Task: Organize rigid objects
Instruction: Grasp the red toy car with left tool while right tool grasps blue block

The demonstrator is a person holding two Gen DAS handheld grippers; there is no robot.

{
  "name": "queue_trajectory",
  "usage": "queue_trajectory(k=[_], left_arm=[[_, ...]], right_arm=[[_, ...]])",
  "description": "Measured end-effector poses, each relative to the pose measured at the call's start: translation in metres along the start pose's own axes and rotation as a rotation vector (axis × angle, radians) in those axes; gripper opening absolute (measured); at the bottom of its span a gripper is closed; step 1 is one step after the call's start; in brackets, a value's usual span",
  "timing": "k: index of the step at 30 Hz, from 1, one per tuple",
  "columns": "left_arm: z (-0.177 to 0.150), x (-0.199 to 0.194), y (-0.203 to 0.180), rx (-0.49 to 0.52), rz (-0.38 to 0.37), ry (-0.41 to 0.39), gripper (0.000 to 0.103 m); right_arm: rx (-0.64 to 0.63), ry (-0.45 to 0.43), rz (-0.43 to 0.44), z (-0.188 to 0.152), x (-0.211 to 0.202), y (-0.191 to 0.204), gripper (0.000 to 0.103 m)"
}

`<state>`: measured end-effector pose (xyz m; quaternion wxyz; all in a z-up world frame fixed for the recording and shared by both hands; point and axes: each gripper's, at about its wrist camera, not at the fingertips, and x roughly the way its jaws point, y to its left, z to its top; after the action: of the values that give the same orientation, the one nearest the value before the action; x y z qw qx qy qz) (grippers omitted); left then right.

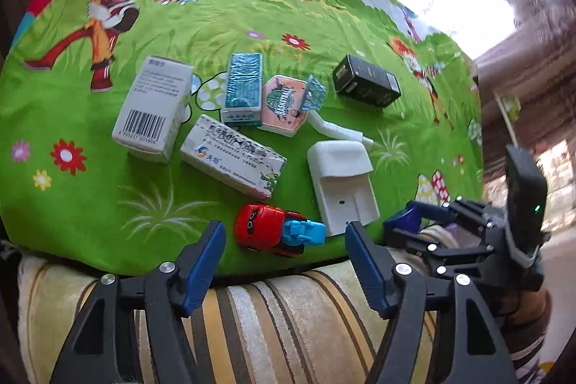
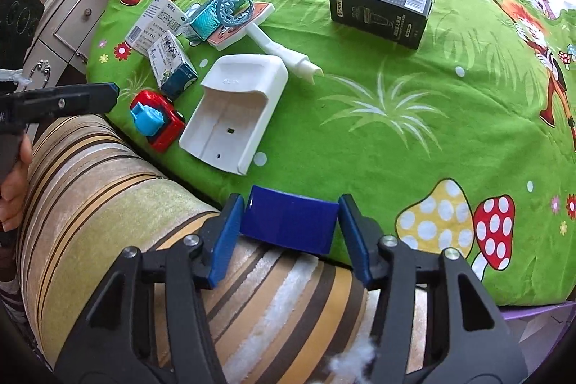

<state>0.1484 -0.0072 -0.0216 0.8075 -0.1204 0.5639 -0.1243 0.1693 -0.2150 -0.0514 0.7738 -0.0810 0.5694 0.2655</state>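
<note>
Left wrist view: the left gripper (image 1: 284, 240) hangs spread and empty over a striped cushion (image 1: 273, 319), just short of a red toy car (image 1: 266, 229) on the green cartoon sheet (image 1: 90, 204). Beyond lie a white holder (image 1: 342, 182), medicine boxes (image 1: 230, 157) and a black box (image 1: 365, 85).

Right wrist view: the right gripper (image 2: 288, 233) pinches a blue card (image 2: 288, 222) at the sheet's edge; the holder sits close ahead.

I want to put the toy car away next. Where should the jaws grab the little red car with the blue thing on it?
Grab the red car across its two long sides, at the red cab, coming down from above. The body is narrow there and fairly flat-sided; the blue piece sticks up at the back and could slip. The left gripper is nearest, jaws open.
</note>
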Motion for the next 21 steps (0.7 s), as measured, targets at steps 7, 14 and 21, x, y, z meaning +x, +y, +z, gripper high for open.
queue_trajectory(k=[7,14,21], left_arm=[[-0.004,0.037,-0.024,0.16,0.151,0.113,0.071],[-0.002,0.051,-0.03,0.216,0.213,0.134,0.059],[-0.003,0.036,-0.039,0.228,0.22,0.081,0.054]], right_arm=[[0.045,-0.07,-0.032,-0.013,-0.029,-0.01,0.058],[0.103,-0.141,-0.08,-0.03,-0.062,-0.028,0.058],[0.177,-0.191,-0.108,-0.057,-0.087,-0.043,0.058]])
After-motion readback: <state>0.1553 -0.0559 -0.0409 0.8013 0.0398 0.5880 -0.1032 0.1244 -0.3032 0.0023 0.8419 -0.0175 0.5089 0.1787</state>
